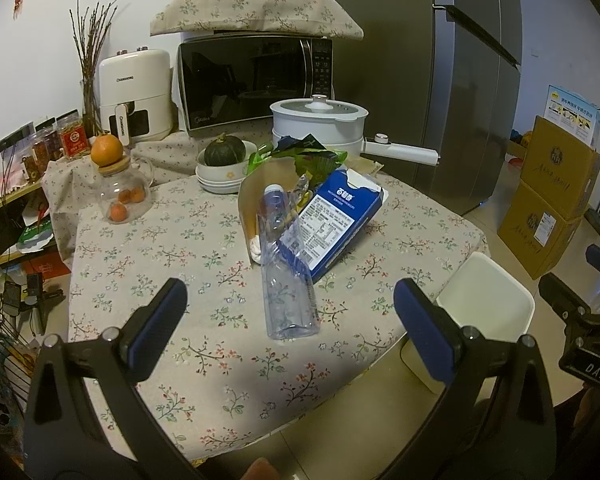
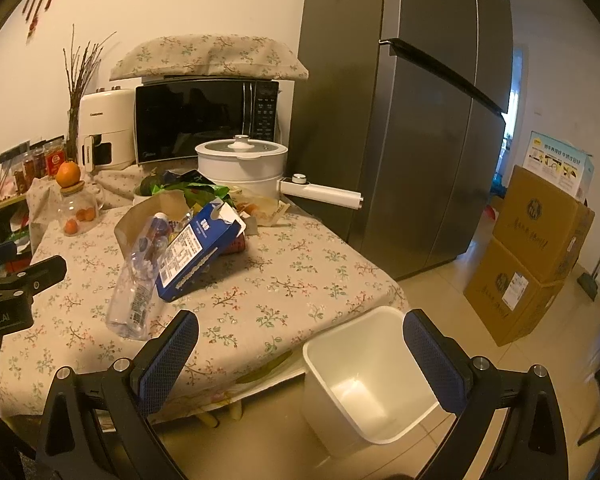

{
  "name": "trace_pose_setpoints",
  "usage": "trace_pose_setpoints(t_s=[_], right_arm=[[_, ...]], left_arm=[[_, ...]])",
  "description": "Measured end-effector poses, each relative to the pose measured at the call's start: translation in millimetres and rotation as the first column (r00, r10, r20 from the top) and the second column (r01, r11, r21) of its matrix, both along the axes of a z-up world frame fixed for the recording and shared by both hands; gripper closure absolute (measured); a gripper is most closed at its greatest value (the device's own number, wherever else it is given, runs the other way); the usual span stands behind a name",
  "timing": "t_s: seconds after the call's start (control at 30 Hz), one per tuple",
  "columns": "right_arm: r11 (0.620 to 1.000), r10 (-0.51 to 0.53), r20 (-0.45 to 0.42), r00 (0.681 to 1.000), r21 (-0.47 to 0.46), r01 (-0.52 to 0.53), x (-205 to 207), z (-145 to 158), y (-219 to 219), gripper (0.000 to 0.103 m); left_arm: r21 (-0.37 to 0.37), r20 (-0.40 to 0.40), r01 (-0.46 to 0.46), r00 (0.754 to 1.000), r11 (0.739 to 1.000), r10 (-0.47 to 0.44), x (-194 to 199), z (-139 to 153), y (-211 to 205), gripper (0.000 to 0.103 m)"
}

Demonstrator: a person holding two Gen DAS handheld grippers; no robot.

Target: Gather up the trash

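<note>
Trash heap untouched on the table (image 1: 220,360), white bin (image 2: 364,380) empty on the floor beside it.

Left gripper (image 1: 290,316) and right gripper (image 2: 300,356) hover with fingers apart, holding nothing; a plastic bottle (image 1: 286,280), blue carton (image 1: 336,220) and wrappers (image 1: 300,156) await collection. The air fryer (image 1: 134,96) reads "Changhong", the microwave (image 1: 252,80) "Midea".

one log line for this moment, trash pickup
phase: pre-grasp | left gripper: open, facing plastic bottle | right gripper: open, above white bin | bin: empty
</note>
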State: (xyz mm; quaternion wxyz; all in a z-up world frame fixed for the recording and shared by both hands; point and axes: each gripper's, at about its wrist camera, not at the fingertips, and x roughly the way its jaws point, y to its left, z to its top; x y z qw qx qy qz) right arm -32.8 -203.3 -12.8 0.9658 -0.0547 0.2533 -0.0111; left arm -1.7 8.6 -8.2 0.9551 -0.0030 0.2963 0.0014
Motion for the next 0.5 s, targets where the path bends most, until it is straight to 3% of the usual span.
trace_pose_setpoints(t_s=[0.5], right_arm=[[1.000,-0.004,-0.015,1.000,0.004,0.004,-0.3,-4.2,-3.7,0.000]], left_arm=[[0.002,-0.009,0.002,1.000,1.000,-0.002,-2.1,-3.3,0.4,0.000]])
